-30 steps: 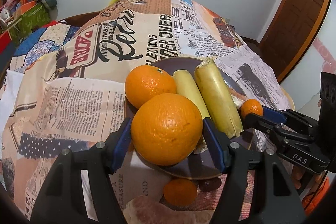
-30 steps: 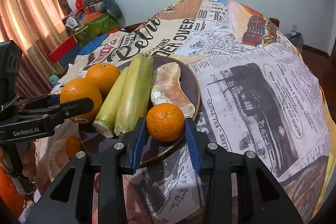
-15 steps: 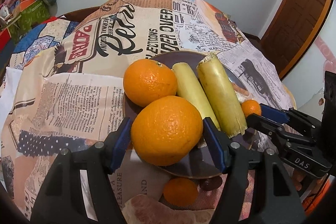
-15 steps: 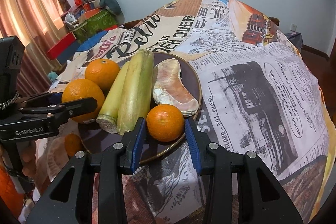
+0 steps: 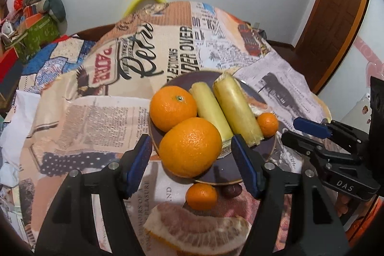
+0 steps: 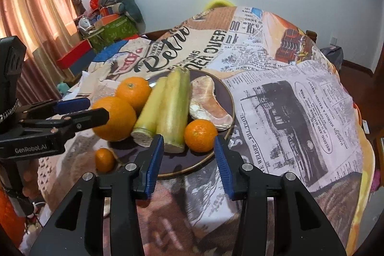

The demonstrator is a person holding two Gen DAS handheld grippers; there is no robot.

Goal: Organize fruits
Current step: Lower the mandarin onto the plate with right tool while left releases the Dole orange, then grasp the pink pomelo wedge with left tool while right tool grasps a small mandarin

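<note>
Both tools stand open and hold nothing. The left tool (image 5: 192, 157) has the big orange (image 5: 190, 146) between its fingers without touching it; this orange rests on the plate (image 5: 268, 148). One mandarin (image 5: 201, 196) lies off the plate on the surface, just below and nearer this tool. The right tool (image 6: 189, 155) faces another mandarin (image 6: 200, 135) on the plate's near edge.
</note>
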